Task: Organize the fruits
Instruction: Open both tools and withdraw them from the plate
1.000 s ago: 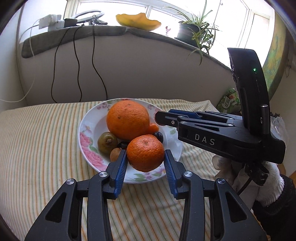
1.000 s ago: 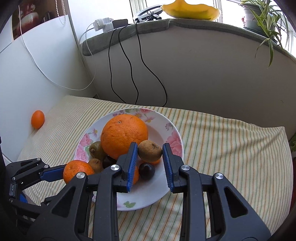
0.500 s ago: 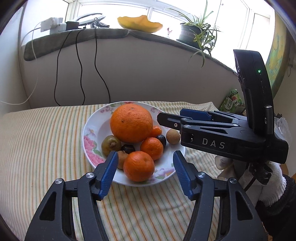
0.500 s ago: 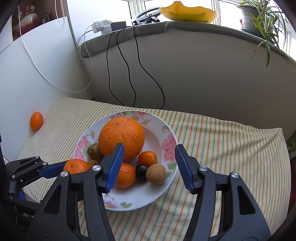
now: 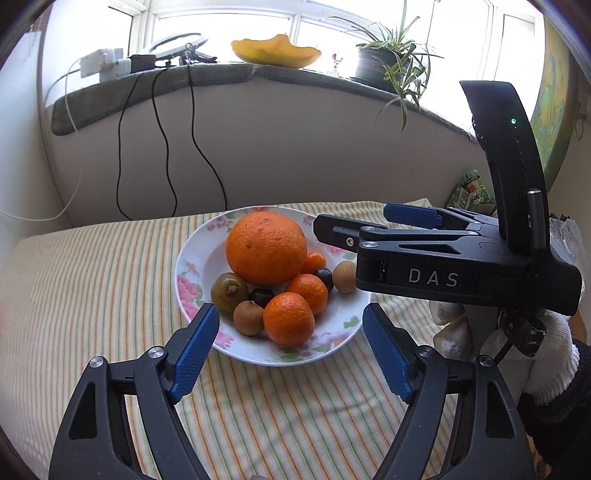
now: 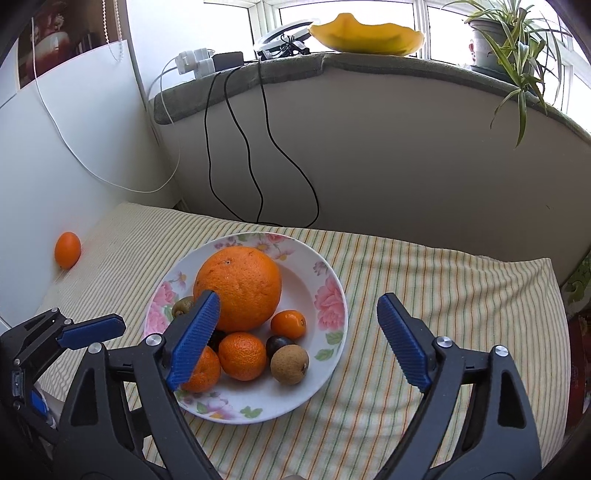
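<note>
A floral plate (image 5: pixel 192 258) (image 6: pixel 325 280) on the striped cloth holds a large orange (image 5: pixel 266 248) (image 6: pixel 238 288), tangerines (image 5: pixel 289 323) (image 6: pixel 242 356), a kiwi (image 5: pixel 229 291), brown longans (image 5: pixel 248 317) (image 6: pixel 289 364) and dark berries (image 6: pixel 275 343). My left gripper (image 5: pixel 290 349) is open and empty just in front of the plate. My right gripper (image 6: pixel 297 339) is open and empty above the plate's near right side; it also shows in the left wrist view (image 5: pixel 424 243). A lone tangerine (image 6: pixel 67 249) lies by the left wall.
Black cables (image 6: pixel 258 147) hang down the back wall from a ledge with a power strip (image 6: pixel 195 61), a yellow dish (image 6: pixel 365 31) and a potted plant (image 6: pixel 517 44). A green packet (image 5: pixel 469 192) lies at the right edge.
Both grippers opened and pulled back. The left let go of a tangerine at the plate's front; the right let go of a longan onto the plate's right side.
</note>
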### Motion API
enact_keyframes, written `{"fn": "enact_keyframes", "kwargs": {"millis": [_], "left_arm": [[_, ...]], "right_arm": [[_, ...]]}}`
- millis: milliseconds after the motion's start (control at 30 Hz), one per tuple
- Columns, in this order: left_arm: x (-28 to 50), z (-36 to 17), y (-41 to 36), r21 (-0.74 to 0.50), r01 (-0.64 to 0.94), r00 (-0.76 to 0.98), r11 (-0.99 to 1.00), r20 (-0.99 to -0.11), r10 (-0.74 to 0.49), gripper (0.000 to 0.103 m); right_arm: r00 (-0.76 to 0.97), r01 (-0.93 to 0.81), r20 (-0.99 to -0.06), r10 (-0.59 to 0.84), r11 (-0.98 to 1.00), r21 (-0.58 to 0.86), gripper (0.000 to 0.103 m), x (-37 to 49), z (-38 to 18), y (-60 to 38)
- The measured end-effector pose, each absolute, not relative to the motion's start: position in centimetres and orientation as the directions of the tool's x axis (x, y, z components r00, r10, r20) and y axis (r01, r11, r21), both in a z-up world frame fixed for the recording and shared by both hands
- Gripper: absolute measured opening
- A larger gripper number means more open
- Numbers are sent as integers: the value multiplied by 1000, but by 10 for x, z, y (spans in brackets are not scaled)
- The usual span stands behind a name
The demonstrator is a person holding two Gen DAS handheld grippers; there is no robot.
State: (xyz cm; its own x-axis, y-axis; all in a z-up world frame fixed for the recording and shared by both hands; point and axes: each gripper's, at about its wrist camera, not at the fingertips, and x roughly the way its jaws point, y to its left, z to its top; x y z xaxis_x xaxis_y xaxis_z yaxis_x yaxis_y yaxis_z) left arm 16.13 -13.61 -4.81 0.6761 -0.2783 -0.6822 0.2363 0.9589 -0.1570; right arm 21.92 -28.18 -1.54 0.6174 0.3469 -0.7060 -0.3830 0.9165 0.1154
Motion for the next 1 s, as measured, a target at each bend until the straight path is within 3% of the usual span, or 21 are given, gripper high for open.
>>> {"fn": "enact_keyframes", "kwargs": {"millis": [1000], "left_arm": [[125, -14, -67, -161, 126, 772, 979, -604, -199, 81]], "right_arm": [[618, -466, -678, 397, 880, 91, 96, 202, 17, -213]]}}
